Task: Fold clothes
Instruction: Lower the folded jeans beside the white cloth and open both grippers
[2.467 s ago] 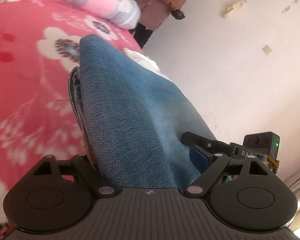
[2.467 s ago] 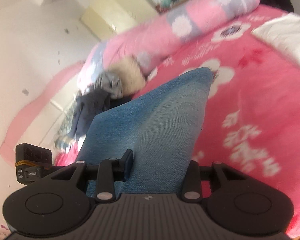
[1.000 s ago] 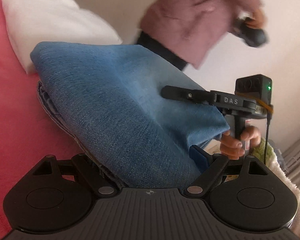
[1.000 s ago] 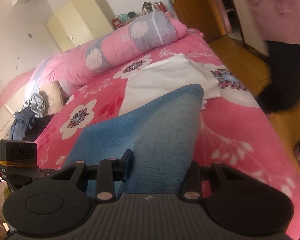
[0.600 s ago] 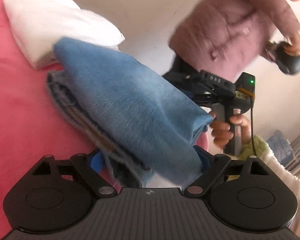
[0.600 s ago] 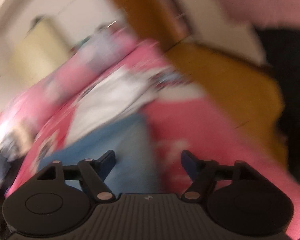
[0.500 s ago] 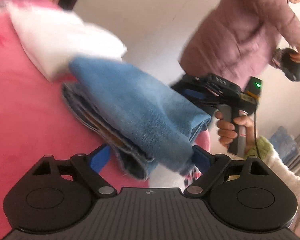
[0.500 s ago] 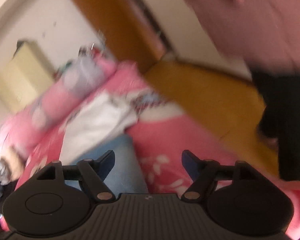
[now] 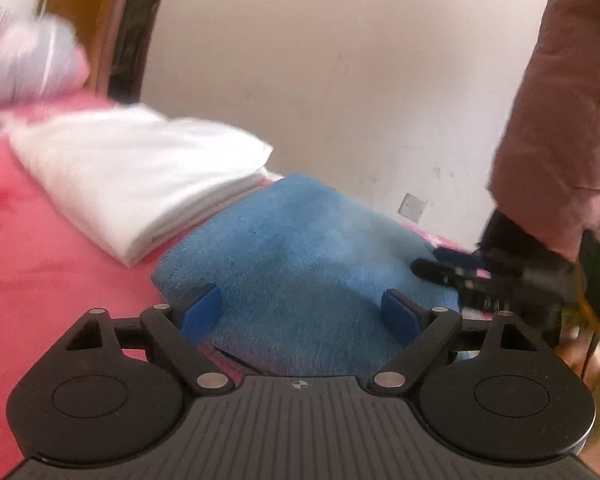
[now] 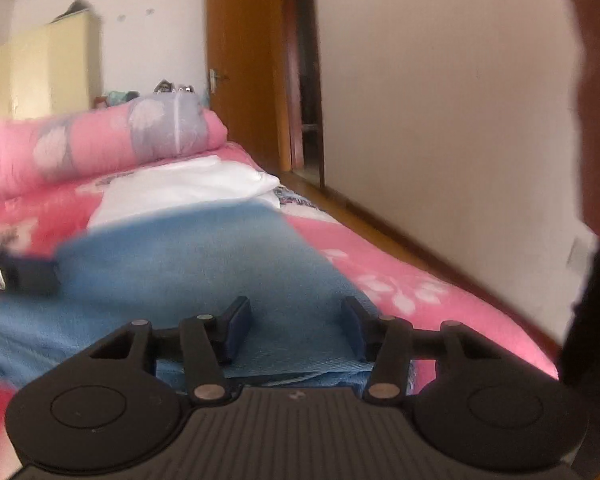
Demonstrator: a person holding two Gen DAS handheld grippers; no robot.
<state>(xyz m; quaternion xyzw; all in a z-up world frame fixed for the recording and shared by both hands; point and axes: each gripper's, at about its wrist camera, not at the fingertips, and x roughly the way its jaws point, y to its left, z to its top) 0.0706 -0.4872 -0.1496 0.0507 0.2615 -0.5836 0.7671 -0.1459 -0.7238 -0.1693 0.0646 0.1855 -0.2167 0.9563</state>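
The folded blue jeans (image 9: 300,248) lie on the pink flowered bedspread (image 9: 40,280), just in front of a folded white garment (image 9: 140,176). My left gripper (image 9: 300,312) is open wide, its blue pads over the near end of the jeans and not pressing on them. In the right wrist view the jeans (image 10: 188,264) run away from my right gripper (image 10: 296,330), whose jaws are closing. Denim lies between and under its pads with gaps on both sides. Each gripper shows in the other's view: the right gripper (image 9: 432,266) at the jeans' right edge, the left gripper (image 10: 24,276) at their left edge.
A person in a pink coat (image 9: 560,120) stands close on the right of the bed. A rolled pink and grey quilt (image 10: 120,140) lies at the bed's far end. Beyond it are a wooden door (image 10: 240,60) and a yellow wardrobe (image 10: 44,72). The bed's edge (image 10: 440,296) drops to a wooden floor.
The jeans went from hanging in both grippers to lying flat on the bed beside the white garment. Both sets of jaws have let go. The right gripper swung away and has come back down over the jeans.
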